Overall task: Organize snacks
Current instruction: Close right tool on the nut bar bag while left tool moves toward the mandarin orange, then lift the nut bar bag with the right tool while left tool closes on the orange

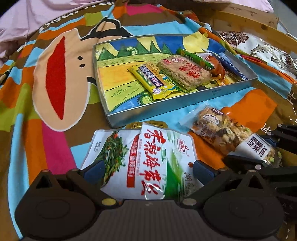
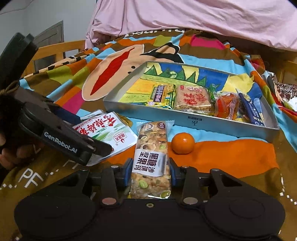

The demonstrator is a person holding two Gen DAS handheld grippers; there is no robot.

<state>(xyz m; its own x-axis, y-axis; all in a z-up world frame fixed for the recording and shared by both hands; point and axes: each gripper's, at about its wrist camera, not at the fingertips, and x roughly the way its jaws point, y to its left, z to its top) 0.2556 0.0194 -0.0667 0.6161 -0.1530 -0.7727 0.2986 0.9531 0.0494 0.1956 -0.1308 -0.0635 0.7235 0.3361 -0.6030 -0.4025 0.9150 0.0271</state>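
My left gripper (image 1: 147, 169) is shut on a white and green seaweed snack packet (image 1: 141, 159), its blue pads pressing both sides; the packet also shows in the right wrist view (image 2: 107, 133). My right gripper (image 2: 150, 173) is shut on a clear-wrapped nut bar (image 2: 151, 159), also visible in the left wrist view (image 1: 226, 131). Both sit in front of a metal tray (image 1: 167, 109), seen too in the right wrist view (image 2: 194, 124), which holds several snacks, among them a rice cracker bar (image 1: 183, 72) and a yellow bar (image 1: 150, 81).
A small orange (image 2: 182, 142) lies on the colourful cartoon blanket (image 1: 55, 83) just ahead of the nut bar, before the tray wall. A pink sheet (image 2: 185, 16) lies behind. A wooden frame (image 1: 250, 20) runs at the right.
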